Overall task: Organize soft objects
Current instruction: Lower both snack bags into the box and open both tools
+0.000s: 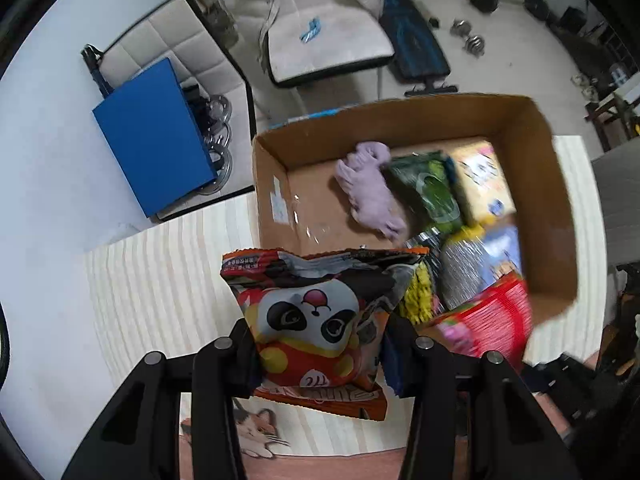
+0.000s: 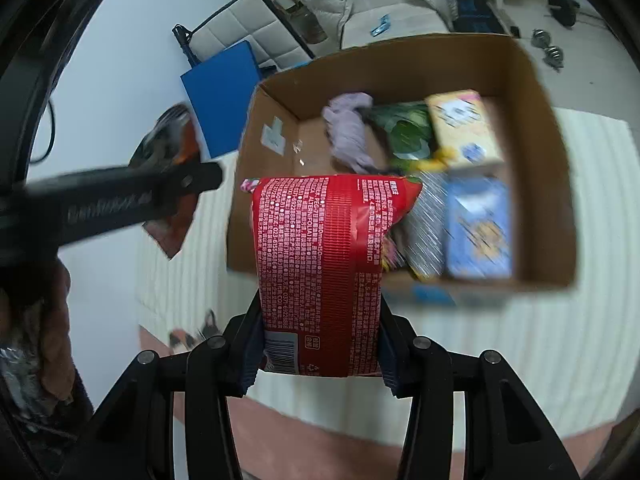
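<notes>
My left gripper (image 1: 318, 354) is shut on an orange snack bag with a panda print (image 1: 316, 320), held above the table just in front of the cardboard box (image 1: 552, 208). My right gripper (image 2: 320, 348) is shut on a red packet with white text (image 2: 320, 264), held over the near wall of the box (image 2: 552, 160). The red packet also shows at the right in the left wrist view (image 1: 496, 320). Inside the box lie a lilac cloth (image 1: 370, 192), a green pouch (image 1: 432, 188), a yellow packet (image 1: 486, 184) and a blue packet (image 2: 478, 232).
The box stands on a pale striped mat (image 1: 168, 280) with a cat picture (image 1: 252, 432). Behind are a blue board (image 1: 156, 140), padded chairs (image 1: 320, 40), a weight bench (image 1: 416, 48) and dumbbells (image 1: 468, 38). The left gripper's arm (image 2: 112, 204) crosses the right wrist view.
</notes>
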A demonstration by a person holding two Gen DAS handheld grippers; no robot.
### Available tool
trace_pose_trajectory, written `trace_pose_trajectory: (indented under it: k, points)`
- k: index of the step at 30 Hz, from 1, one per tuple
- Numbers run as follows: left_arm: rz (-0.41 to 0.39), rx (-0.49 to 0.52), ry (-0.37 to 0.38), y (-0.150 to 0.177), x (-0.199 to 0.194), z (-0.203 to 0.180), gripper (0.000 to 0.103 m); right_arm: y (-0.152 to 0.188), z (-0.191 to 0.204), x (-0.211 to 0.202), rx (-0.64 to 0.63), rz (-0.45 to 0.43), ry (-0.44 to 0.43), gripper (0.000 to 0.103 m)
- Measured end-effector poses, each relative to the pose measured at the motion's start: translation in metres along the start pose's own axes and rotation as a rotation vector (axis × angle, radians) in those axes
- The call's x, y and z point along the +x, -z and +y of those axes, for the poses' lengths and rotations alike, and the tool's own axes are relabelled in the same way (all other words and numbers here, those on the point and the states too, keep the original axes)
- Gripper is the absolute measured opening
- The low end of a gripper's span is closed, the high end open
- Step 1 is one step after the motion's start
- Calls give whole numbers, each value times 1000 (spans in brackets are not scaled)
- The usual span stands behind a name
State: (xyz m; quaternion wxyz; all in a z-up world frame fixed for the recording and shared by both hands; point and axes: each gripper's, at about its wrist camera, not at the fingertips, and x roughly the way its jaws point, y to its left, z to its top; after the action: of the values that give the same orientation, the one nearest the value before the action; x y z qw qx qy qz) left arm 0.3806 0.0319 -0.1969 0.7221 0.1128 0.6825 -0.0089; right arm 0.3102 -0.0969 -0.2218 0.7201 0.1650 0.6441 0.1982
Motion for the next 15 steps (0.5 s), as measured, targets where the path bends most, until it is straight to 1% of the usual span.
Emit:
trace_pose_trajectory:
  k: [1,2,3,4,7,9,12,15]
  points:
    - [25,10,-12,-14,10,2,43,-2,-2,10,0,5,1,50]
    - [48,13,-14,-23,22,5,43,-10,1,23,0,11,5,50]
    - [78,-2,-11,-29,36,9,43,-17,2,35,6,20,8,50]
    - [100,-8,-5,-37,44,11,43,-17,-6,45,9,30,7,50]
    - [172,-35,22,-55,73,18,43,-26,-10,77,38,70,-8,50]
    - [209,-39,25,-63,89,20,43,-28,-12,93,49,93,-13,50]
    - [245,-40,22,-68,108,22,43,-28,-16,114,62,120,-28,50]
    - [276,-55,38,-70,123,26,43,-29,-16,125,65,132,-35,50]
